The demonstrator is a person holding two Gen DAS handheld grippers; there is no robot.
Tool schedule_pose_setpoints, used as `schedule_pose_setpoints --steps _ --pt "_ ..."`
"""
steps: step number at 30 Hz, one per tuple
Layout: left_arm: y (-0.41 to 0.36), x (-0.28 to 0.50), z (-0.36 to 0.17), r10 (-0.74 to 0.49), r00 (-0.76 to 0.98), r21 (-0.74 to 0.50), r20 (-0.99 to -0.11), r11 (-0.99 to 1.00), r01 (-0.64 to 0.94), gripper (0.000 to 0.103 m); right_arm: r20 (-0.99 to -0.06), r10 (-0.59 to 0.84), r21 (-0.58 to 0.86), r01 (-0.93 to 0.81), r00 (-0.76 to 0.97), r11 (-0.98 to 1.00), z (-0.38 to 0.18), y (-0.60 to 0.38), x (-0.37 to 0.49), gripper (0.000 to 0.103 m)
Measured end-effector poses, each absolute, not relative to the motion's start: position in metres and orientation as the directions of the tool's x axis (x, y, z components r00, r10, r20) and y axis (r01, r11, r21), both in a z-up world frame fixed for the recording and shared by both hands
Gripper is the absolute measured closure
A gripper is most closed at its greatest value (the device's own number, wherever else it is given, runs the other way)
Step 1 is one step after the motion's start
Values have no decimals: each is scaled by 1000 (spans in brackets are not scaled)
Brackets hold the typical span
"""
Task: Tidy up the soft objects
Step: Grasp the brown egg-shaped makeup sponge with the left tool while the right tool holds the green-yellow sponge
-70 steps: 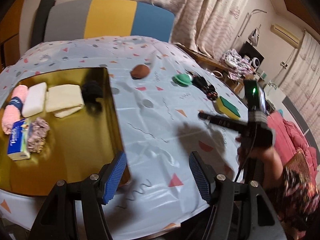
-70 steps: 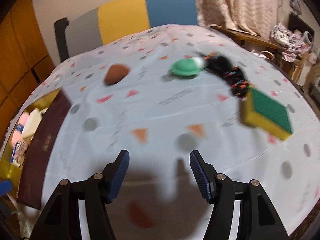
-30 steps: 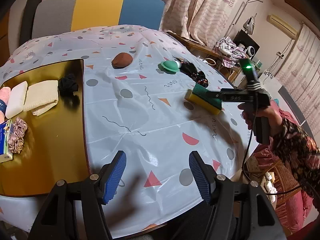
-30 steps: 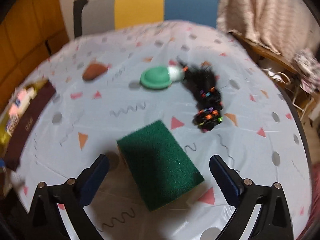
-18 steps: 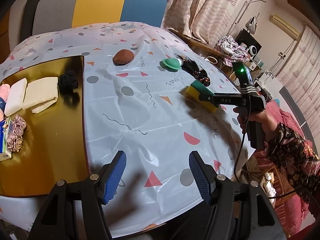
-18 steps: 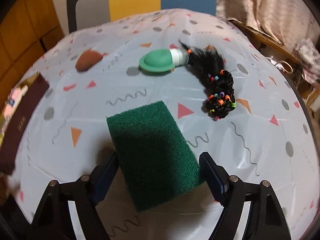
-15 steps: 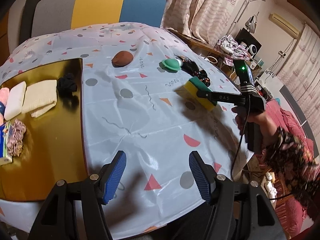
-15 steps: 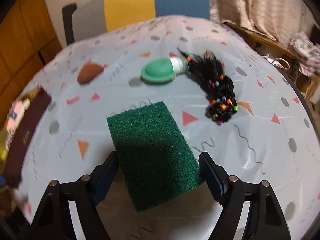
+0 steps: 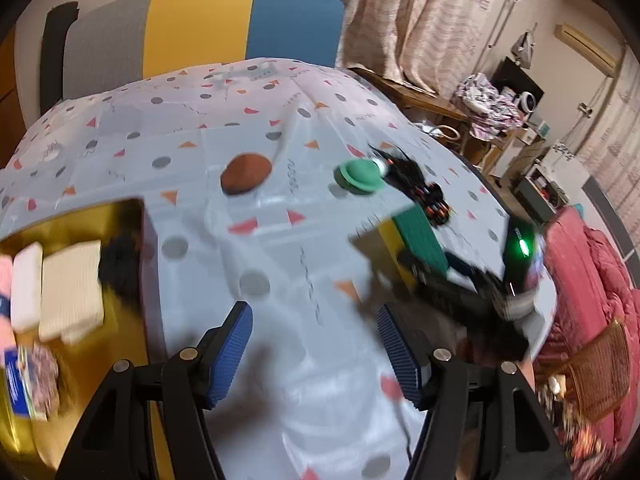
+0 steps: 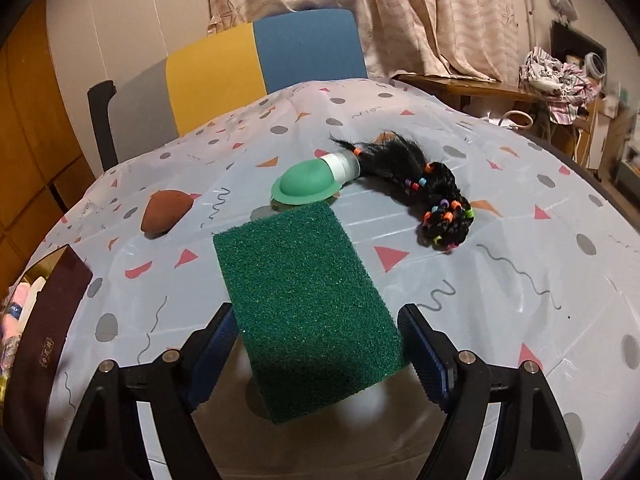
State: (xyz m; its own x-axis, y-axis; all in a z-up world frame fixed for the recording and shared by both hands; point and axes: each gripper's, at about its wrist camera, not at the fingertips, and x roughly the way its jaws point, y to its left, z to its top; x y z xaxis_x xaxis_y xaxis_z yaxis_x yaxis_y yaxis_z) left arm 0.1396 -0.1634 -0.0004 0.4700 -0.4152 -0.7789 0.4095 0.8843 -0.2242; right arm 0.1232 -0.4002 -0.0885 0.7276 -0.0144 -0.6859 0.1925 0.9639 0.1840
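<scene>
We clamp our right gripper (image 10: 316, 354) on the green-topped yellow sponge (image 10: 304, 300); our left gripper (image 9: 314, 350) gapes empty at six o'clock.

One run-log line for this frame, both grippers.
left gripper: open, empty | right gripper: shut on sponge, lifted off table | gold tray: sponge not in yet

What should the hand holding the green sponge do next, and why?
Probably carry the sponge across toward the gold tray. The right gripper has just closed its jaws on the sponge's two sides, and in the left wrist view the sponge looks lifted off the tablecloth. The other soft things already lie in that tray, so the sponge likely belongs there too.
</scene>
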Motion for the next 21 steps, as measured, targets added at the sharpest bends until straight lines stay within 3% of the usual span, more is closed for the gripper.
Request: schedule_pose_setpoints --steps 9,16,21 --pt "-209 249 -16 -284 432 -149 -856 936 320 34 -684 -14 190 196 729 962 -96 -403 125 20" --pt "-220 324 -50 -185 428 -87 -884 967 240 34 -677 36 276 208 735 938 -102 -415 125 19" --pt "-212 352 -69 -184 417 -107 -890 974 202 33 -668 65 326 213 742 921 -106 -421 124 19"
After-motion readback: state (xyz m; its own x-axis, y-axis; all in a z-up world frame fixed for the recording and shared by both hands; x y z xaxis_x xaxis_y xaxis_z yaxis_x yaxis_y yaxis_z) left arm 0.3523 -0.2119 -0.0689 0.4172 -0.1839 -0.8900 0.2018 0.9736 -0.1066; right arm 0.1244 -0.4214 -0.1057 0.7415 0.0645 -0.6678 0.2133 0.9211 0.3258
